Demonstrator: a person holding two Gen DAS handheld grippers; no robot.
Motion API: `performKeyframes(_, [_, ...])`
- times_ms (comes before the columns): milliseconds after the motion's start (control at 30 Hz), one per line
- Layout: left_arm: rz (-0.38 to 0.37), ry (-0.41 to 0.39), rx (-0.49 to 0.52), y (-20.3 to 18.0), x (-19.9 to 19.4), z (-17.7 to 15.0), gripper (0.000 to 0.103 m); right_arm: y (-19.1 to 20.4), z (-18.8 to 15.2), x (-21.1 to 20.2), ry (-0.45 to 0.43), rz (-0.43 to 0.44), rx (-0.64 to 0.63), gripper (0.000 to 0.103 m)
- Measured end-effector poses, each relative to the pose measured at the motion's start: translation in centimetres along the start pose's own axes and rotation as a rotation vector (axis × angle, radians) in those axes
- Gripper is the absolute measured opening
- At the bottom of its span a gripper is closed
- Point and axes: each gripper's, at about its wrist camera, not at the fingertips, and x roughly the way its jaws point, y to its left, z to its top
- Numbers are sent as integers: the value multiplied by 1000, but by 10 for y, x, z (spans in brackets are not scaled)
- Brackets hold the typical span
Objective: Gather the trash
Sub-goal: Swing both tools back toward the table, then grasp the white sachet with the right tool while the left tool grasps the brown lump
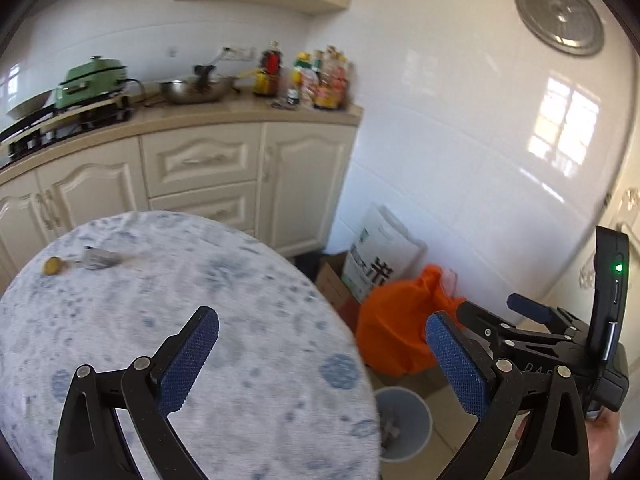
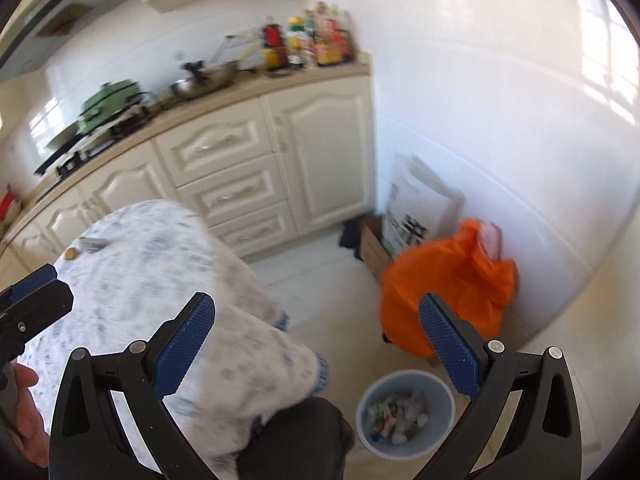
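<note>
You hold both tools up over a round table with a white cloth that has blue spots. Your left gripper has its two blue fingers far apart, and there is nothing between them. Your right gripper is the same: its fingers are wide apart and hold nothing. In the left view you can see the right gripper off to the side, past the table's edge, with a small green light glowing on it.

Two bits of trash lie on the far side of the table. One is a small round yellow-brown thing. Just beside it is a crumpled grey wrapper. Both are blurry, so you cannot tell just what they are. They are well away from both grippers.

The trash bin is a pale blue bucket on the floor, next to the table and below your right gripper. It already has scraps and wrappers in it. Behind the bin an orange plastic bag sits on the floor near the white tiled wall. A white sack with black print and a cardboard box stand behind the orange bag, in the corner.

Across the room are cream cabinets with a tan counter on top. On the counter you can see a green cooker, a metal bowl and a bunch of bottles.
</note>
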Motion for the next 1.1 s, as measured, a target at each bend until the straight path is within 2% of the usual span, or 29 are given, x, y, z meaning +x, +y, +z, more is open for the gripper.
performKeyframes(367, [170,-160,-93,95,-94,-9,102,155,29,-12,-94,177,-197,103])
performKeyframes(600, [283,-182,-99,157,-118,-19,102,233,38,-1,-108,236,-292,103])
performKeyframes(767, [355,-133,-88,193,-110,-15,102,284,42,35,-59,264,-348,103])
performKeyframes(900, [400,-57,-82,224,-80,-5,102,315,41,76,11,266,-378,103])
performKeyframes(1100, [421,51,-83,270,-19,24,102,354,33,140,120,277,-452,103])
